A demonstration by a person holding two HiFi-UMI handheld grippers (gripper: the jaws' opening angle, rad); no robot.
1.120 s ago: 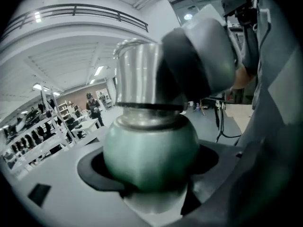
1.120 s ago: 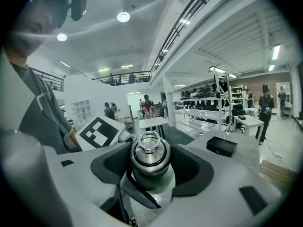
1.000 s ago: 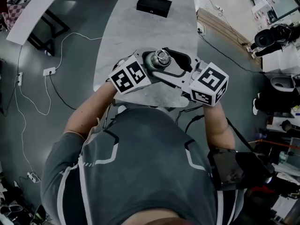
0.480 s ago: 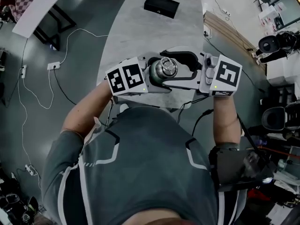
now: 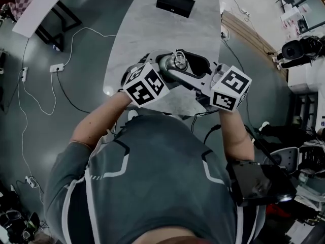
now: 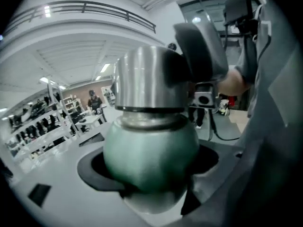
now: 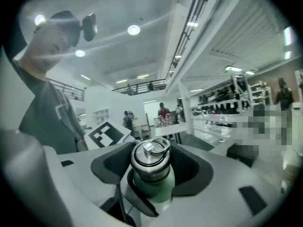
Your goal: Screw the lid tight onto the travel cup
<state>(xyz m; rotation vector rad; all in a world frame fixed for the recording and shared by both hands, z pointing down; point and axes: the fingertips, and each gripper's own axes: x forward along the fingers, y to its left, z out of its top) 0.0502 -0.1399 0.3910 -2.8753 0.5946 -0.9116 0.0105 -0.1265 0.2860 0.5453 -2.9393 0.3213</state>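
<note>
Head view: the travel cup (image 5: 175, 62) is held up over the grey table (image 5: 152, 29), close in front of the person's chest. The left gripper (image 5: 161, 74) is seen at 8 o'clock from the cup and the right gripper (image 5: 194, 69) at 4 o'clock. A black box (image 5: 175, 4) is laid on the table at 12 o'clock from the cup, well apart from it.

In the left gripper view, the round green body of the cup is clamped between the left gripper's two dark pads (image 6: 94, 171). It is pressed by them from both sides. The shiny metal lid (image 6: 147, 79) is seen on top of the green body.

In the right gripper view, the lid is found between the right gripper's jaws, which are spread wide. These jaws have just been closing. Their dark pads (image 7: 111, 163) are seen right against the lid at 3 and 9 o'clock. A small ring (image 7: 158, 145) is folded flat on top of the lid.
</note>
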